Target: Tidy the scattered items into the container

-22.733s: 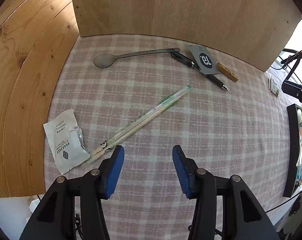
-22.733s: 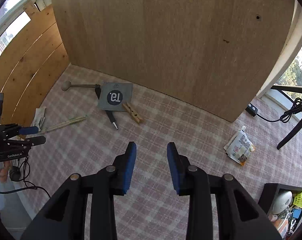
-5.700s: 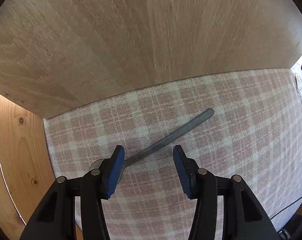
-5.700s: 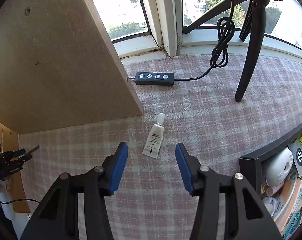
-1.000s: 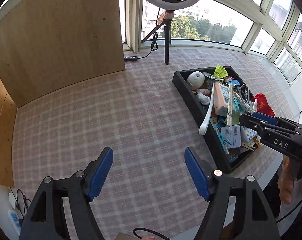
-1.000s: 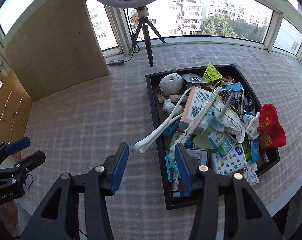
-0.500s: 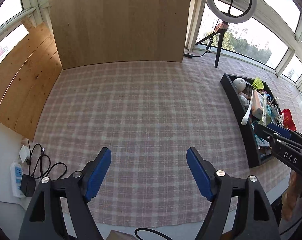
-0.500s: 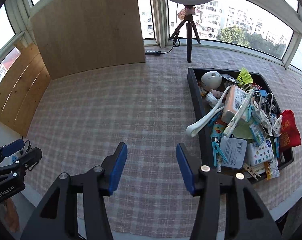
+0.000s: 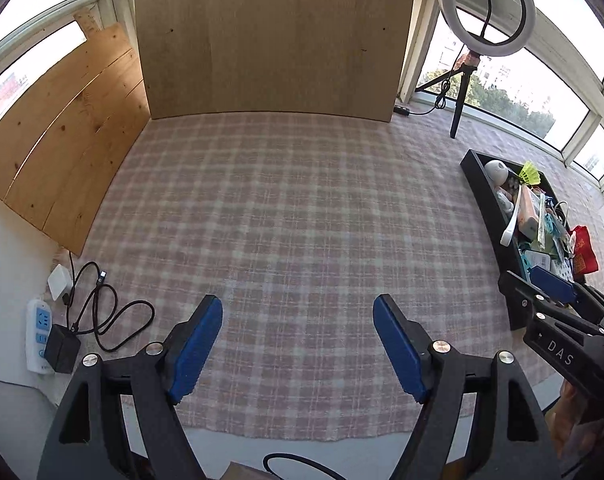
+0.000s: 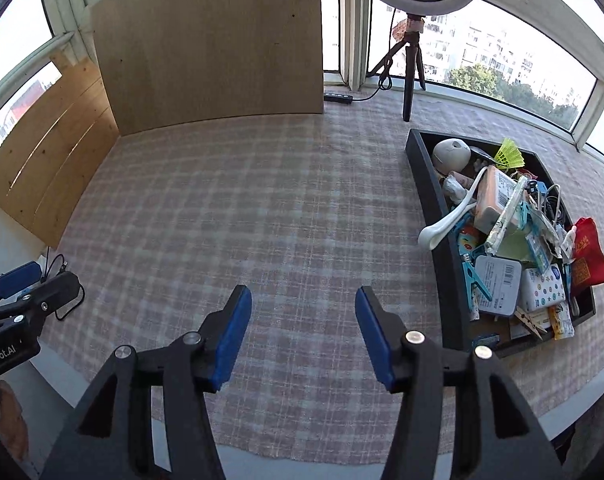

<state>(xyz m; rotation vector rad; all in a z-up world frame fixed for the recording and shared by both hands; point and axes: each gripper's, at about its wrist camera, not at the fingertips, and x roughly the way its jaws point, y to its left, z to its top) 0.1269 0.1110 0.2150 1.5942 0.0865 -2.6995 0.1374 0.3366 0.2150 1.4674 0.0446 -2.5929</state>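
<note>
Nothing loose shows on the checked worktop [image 10: 262, 208]; the black tray [image 10: 425, 184] is heaped full. Both claws, left [image 9: 298, 344] and right [image 10: 303, 336], gape empty, so tidying looks finished.

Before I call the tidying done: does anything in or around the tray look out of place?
One thing: the white spoon leans over the black tray's left rim, its bowl hanging outside above the checked cloth. A red pouch also sits up on the overfull right side. Both grippers are open and empty.
</note>
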